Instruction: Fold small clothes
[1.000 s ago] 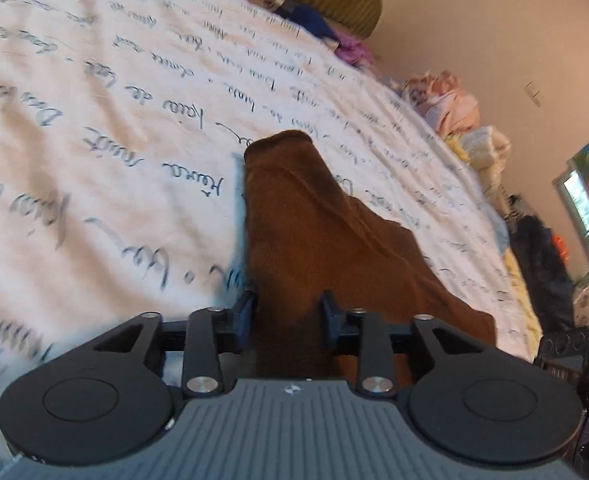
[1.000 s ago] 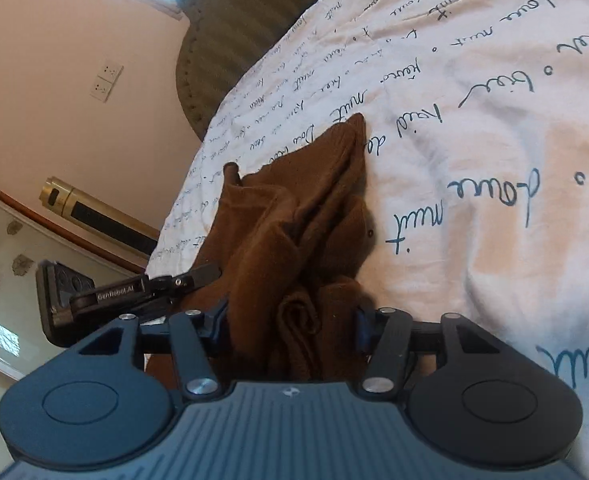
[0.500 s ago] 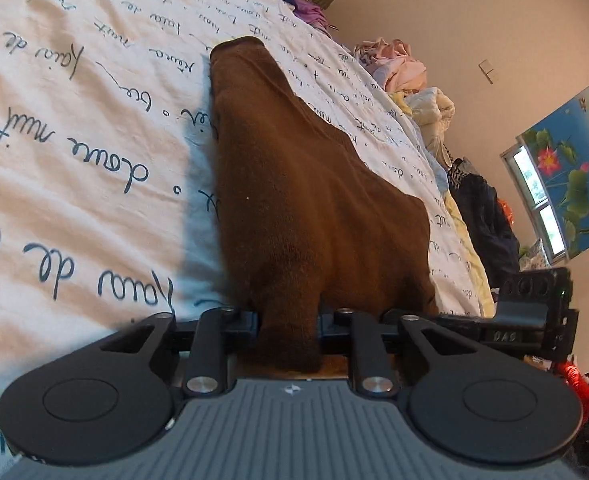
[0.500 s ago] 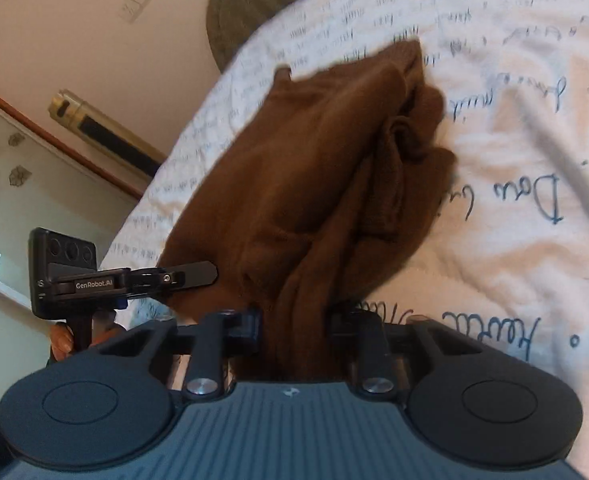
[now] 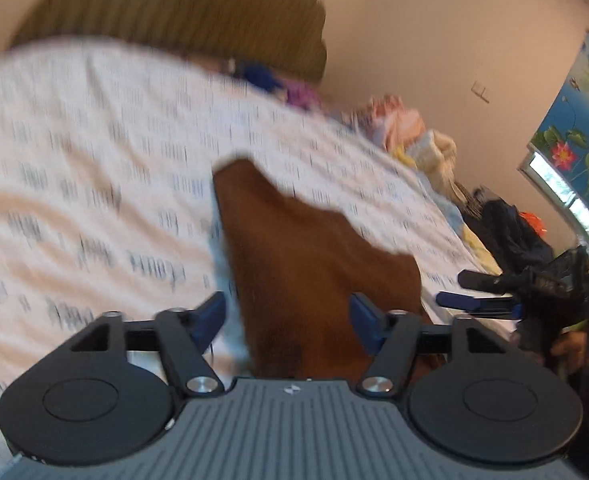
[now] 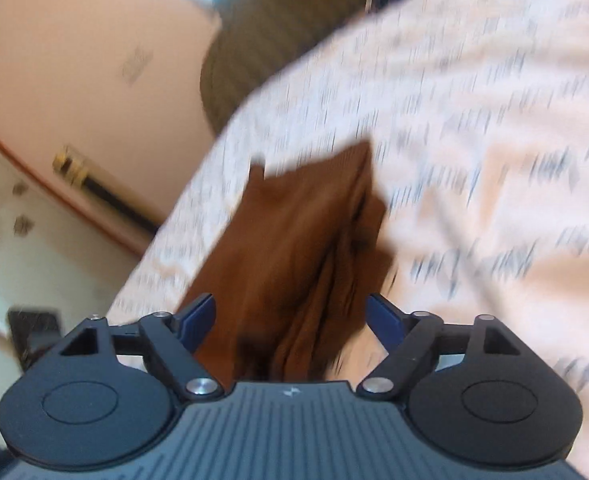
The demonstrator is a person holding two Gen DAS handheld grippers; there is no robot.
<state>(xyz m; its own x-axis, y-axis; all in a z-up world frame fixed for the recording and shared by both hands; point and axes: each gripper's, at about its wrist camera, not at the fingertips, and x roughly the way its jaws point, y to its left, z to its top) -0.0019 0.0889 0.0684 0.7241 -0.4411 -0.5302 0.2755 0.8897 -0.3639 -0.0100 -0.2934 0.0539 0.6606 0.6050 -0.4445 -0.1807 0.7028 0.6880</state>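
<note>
**Release Stage: Brown Garment on Bed**

Now at the release stage. Left gripper (image 5: 288, 314): fingers just spread wide, pads clear of the cloth, nothing held. Right gripper (image 6: 292, 318): fingers likewise just spread wide, nothing gripped. Brown garment (image 5: 306, 256) lying on the bed (image 5: 94, 184), its near edge between both sets of fingers, its far end tapering away across the printed sheet. Bunched, uneven folds along the right-hand side in the right wrist view; flatter surface in the left wrist view.

Risks, as judged from this position:
- Snagging: near edge of cloth close to the open pads; any pull-back too low likely to drag the fabric and undo the fold.
- Lopsided result: bunched side likely to spring open if left unsmoothed.
- Misplaced re-grip: heavy blur in both views, edges hard to locate.

Count:
- Brown garment: one.
- Grippers: two.
- Bed: one.
- Heap of other clothes (image 5: 406, 132) at the far bed edge: one; individual items too blurred to count.
</note>
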